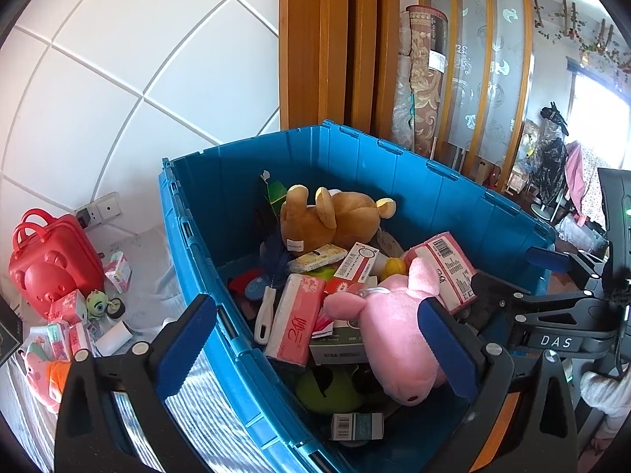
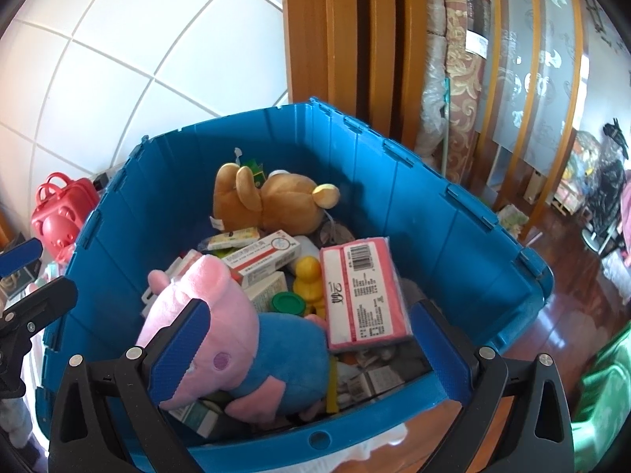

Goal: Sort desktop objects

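Observation:
A blue crate [image 1: 189, 236] [image 2: 453, 236] holds a heap of things. On top lie a pink pig plush [image 1: 394, 327] [image 2: 236, 327] with a blue body, a brown bear plush [image 1: 335, 216] [image 2: 272, 197], pink tissue packs [image 1: 294, 319] [image 2: 363, 291], medicine boxes [image 2: 262, 256] and a yellow duck [image 2: 309, 276]. My left gripper [image 1: 315, 349] hangs open over the crate's near left rim. My right gripper [image 2: 311, 351] is open above the pig, not gripping it. Each gripper shows in the other's view, the right gripper [image 1: 516, 272] at the right and the left gripper [image 2: 31, 278] at the left edge.
Left of the crate, on a white cloth, stand a red bear-shaped case [image 1: 51, 264] [image 2: 59, 213], small tissue packs [image 1: 118, 272], a green monster toy [image 1: 96, 303], a white roll [image 1: 114, 337] and a pink-orange plush [image 1: 43, 374]. Behind are a tiled wall, a wooden frame and a rolled carpet [image 1: 426, 79].

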Demonstrator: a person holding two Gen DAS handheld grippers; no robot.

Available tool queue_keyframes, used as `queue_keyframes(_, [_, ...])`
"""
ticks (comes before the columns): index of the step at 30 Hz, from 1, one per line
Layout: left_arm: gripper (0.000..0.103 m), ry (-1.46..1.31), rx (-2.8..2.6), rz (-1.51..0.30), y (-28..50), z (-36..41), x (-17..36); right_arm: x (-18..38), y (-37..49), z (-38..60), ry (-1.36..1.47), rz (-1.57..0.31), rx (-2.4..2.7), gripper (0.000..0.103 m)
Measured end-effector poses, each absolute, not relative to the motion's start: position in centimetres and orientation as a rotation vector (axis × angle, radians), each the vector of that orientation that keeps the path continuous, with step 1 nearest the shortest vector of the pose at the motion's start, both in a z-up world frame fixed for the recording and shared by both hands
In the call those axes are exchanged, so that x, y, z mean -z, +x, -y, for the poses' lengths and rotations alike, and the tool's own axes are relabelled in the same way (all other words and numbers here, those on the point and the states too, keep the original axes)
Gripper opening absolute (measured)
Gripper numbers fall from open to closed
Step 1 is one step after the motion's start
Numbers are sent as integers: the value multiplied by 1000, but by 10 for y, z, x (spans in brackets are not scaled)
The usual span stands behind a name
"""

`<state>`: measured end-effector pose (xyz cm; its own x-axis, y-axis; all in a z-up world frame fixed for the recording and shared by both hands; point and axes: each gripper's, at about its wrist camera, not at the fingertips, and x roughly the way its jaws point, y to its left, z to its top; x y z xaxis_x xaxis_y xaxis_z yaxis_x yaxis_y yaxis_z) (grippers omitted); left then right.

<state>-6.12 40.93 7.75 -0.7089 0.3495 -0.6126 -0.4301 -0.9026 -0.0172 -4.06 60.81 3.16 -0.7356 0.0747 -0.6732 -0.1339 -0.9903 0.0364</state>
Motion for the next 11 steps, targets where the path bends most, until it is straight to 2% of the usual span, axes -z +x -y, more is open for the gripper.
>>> queue_keyframes(11, [103, -886, -2560, -154, -64, -407, -78, -33, -41, -612, -1080, -137, -2821, 103])
